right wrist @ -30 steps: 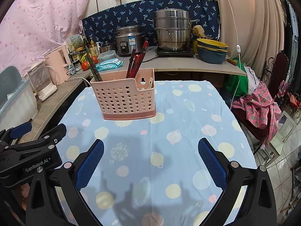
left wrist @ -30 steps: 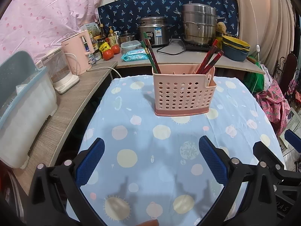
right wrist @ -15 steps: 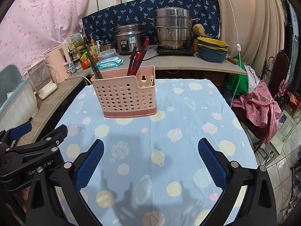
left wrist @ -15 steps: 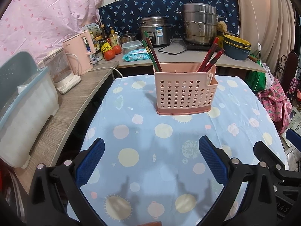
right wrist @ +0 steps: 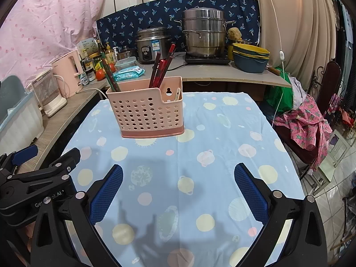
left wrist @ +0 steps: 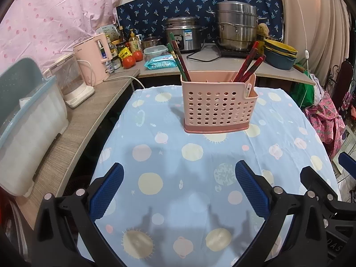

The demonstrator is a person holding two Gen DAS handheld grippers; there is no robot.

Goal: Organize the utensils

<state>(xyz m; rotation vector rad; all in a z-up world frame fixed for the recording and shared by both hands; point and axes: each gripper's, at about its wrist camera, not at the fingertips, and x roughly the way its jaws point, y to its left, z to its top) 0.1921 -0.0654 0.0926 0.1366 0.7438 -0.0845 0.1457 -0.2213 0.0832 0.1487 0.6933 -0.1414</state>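
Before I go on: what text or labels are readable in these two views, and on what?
"Ge...ot.AI", partly hidden, on the left gripper body.
"UAS", cut off, on the right gripper body.
Rice cooker sticker: too small.
Bottle labels, wipes pack, pink kettle: blurred.

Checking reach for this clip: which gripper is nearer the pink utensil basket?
Neither clearly. The left gripper faces the basket nearly straight on; the right gripper has it ahead-left.

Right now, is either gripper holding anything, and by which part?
Nothing is held. The left gripper and right gripper are both open above the tablecloth.
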